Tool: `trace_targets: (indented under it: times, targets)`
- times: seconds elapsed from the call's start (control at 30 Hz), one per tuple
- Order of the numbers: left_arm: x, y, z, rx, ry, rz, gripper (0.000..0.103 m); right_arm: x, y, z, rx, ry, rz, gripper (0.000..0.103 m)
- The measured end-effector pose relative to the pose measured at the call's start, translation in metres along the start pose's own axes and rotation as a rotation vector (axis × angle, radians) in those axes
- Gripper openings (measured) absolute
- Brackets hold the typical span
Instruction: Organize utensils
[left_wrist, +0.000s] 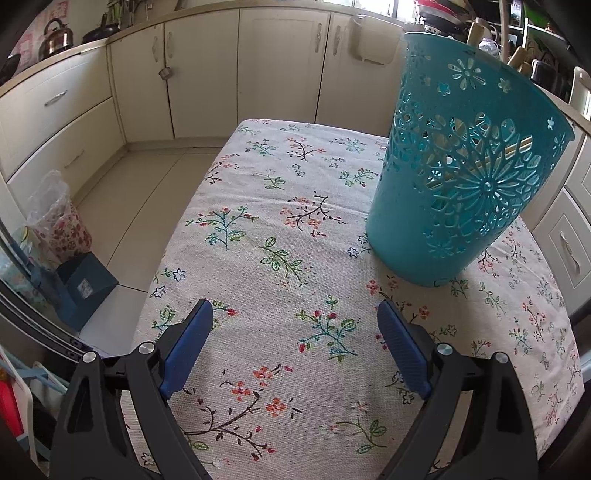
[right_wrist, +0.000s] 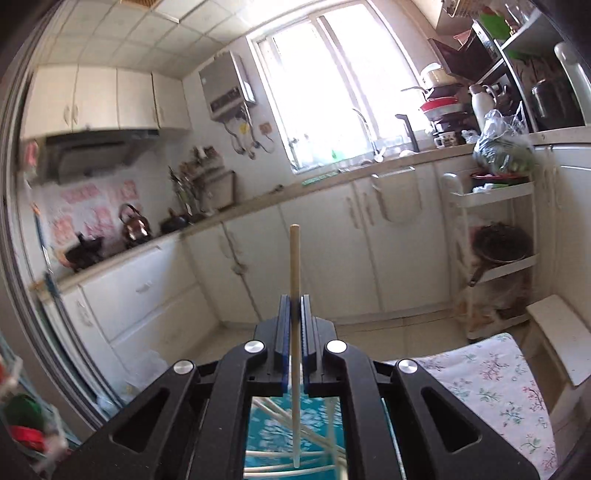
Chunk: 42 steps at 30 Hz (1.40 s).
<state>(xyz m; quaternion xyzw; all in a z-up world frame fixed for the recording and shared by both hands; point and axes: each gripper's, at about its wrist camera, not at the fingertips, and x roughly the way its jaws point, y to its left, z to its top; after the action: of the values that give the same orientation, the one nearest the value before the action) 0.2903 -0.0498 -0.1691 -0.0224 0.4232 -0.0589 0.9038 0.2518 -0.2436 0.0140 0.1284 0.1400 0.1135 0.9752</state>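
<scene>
Chopstick (right_wrist: 294, 266): a pale wooden stick clamped between the blue pads of the right tongs (right_wrist: 294, 308), which are closed tight on it near the middle of its length. Its long axis runs upright in the right wrist view, crossing the tongs' own line; one end sticks up above the pads, the other hangs down over the teal basket (right_wrist: 314, 417), where more pale sticks lie. Held that way, it seems ready to drop end-first through the basket's mouth.

Left tongs (left_wrist: 295, 314) hover wide open and empty over the floral tabletop (left_wrist: 258, 229), well apart from the basket (left_wrist: 461, 184), which stands at the right side of the cloth with sticks showing through its cut-outs. They hold nothing, probably waiting to steady the basket if needed.
</scene>
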Motion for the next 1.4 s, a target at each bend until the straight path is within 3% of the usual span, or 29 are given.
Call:
trace_targets:
  times: [0.17,0.27,0.47,0.5,0.6,0.63,0.77,0.83,1.0,1.2,1.3,1.4]
  targets:
    - [0.001,0.001,0.000,-0.006,0.003,-0.007,0.087,0.016,-0.001,-0.037,-0.054,0.095,-0.034,0.006]
    - [0.001,0.000,0.000,-0.006,0.003,-0.005,0.087,0.009,0.001,-0.047,-0.072,0.139,-0.033,0.012]
    - [-0.003,0.000,0.002,0.005,-0.003,-0.015,0.090,-0.044,-0.004,-0.055,0.032,0.152,-0.032,0.043]
    - [-0.007,0.000,0.003,0.018,-0.007,-0.002,0.090,-0.051,-0.007,-0.057,0.059,0.170,-0.044,0.054]
    - [-0.025,-0.004,0.004,0.055,-0.006,0.027,0.090,-0.073,-0.014,-0.072,0.122,0.255,-0.097,0.066]
    - [-0.036,-0.006,0.005,0.060,-0.010,0.023,0.091,-0.078,-0.015,-0.078,0.134,0.286,-0.128,0.074]
    - [-0.082,-0.012,0.004,0.078,-0.052,0.048,0.095,-0.105,-0.020,-0.098,0.188,0.383,-0.212,0.082]
    - [-0.110,-0.013,0.002,0.069,-0.080,0.035,0.095,-0.117,-0.016,-0.100,0.183,0.404,-0.244,0.093]
    - [-0.164,-0.021,-0.006,0.058,-0.130,0.068,0.095,-0.145,-0.005,-0.097,0.153,0.438,-0.287,0.095]
    - [-0.207,-0.027,-0.016,0.070,-0.050,0.011,0.095,-0.185,0.027,-0.095,0.151,0.476,-0.257,0.095]
    - [-0.227,-0.032,-0.029,0.106,-0.014,0.035,0.095,-0.208,0.050,-0.098,0.138,0.477,-0.229,0.095]
    - [-0.250,-0.032,-0.048,0.121,-0.071,0.088,0.095,-0.230,0.066,-0.110,0.148,0.452,-0.235,0.096]
